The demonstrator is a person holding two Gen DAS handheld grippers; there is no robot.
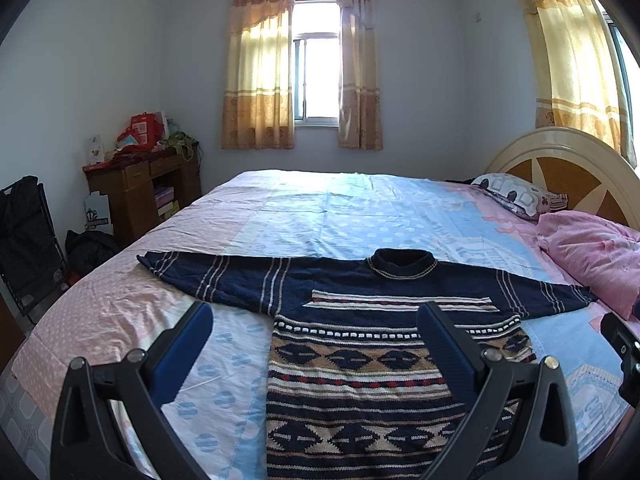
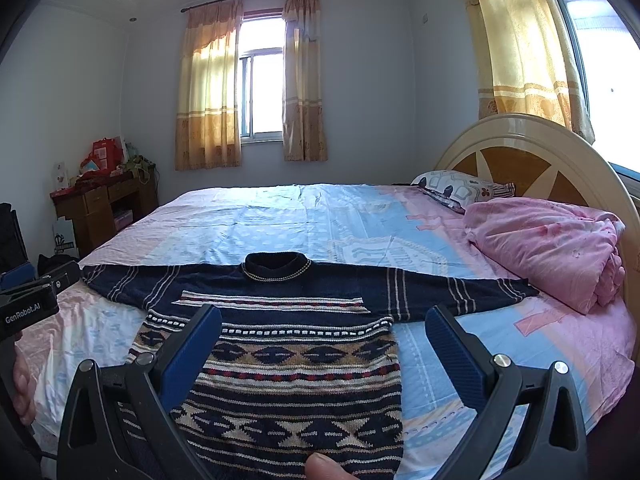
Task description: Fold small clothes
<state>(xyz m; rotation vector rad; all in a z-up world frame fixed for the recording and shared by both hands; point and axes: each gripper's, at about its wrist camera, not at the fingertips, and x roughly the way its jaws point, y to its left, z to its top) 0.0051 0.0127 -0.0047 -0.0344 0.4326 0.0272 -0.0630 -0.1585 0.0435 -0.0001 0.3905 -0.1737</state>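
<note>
Nearest the cameras, both tongs hang wide apart and hold nothing: the left tongs (image 1: 314,344) hover over the left side of the sweater (image 1: 360,360) and the sheet beside it, the right tongs (image 2: 324,344) over its right side, neither touching the knit as far as I can tell. The sweater lies flat on the bed (image 1: 280,208), hem toward the cameras, collar away, sleeves spread straight out to both sides. The likely trouble is the loose knit: a pinch that also catches the sheet would drag bedding into the fold, and uneven grips would skew the body. The right sleeve tip lies near the pink quilt (image 2: 552,248), which could snag it.
</note>
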